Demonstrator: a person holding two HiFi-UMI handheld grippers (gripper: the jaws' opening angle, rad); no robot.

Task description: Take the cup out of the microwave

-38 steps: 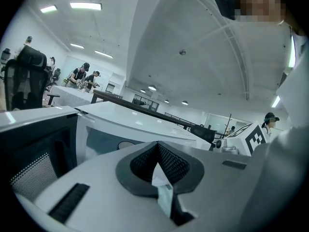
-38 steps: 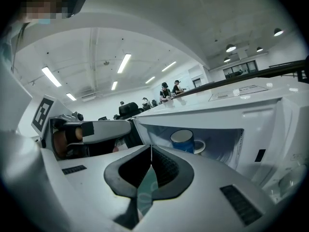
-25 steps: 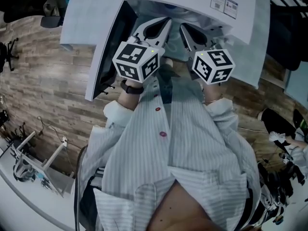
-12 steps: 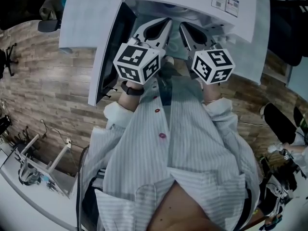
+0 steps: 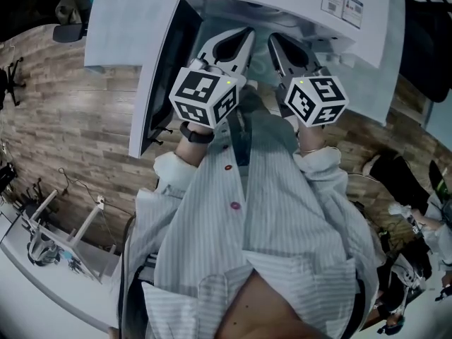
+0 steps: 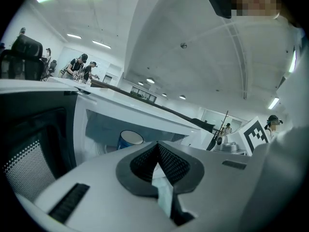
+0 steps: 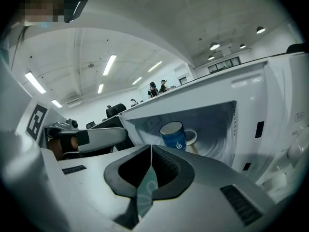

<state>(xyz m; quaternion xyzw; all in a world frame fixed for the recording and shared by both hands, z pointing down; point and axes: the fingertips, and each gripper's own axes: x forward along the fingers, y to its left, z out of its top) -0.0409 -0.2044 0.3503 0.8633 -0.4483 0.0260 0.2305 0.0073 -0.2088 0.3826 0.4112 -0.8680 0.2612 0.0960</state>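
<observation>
Cup (image 7: 174, 135): blue mug, upright inside the open microwave (image 7: 251, 81), handle turned toward its right wall. Probably ceramic: stiff, glazed, slippery, breakable. Best hold looks like the rim wall or handle. Left gripper (image 6: 157, 149) and right gripper (image 7: 151, 151) are closed and empty, just outside the microwave.

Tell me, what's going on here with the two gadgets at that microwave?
A person stands at an open microwave, holding a gripper in each hand. The left gripper and the right gripper both point toward the oven's opening, jaws together with nothing between them. A blue mug sits upright inside, untouched. The door hangs open on the person's left.
</observation>
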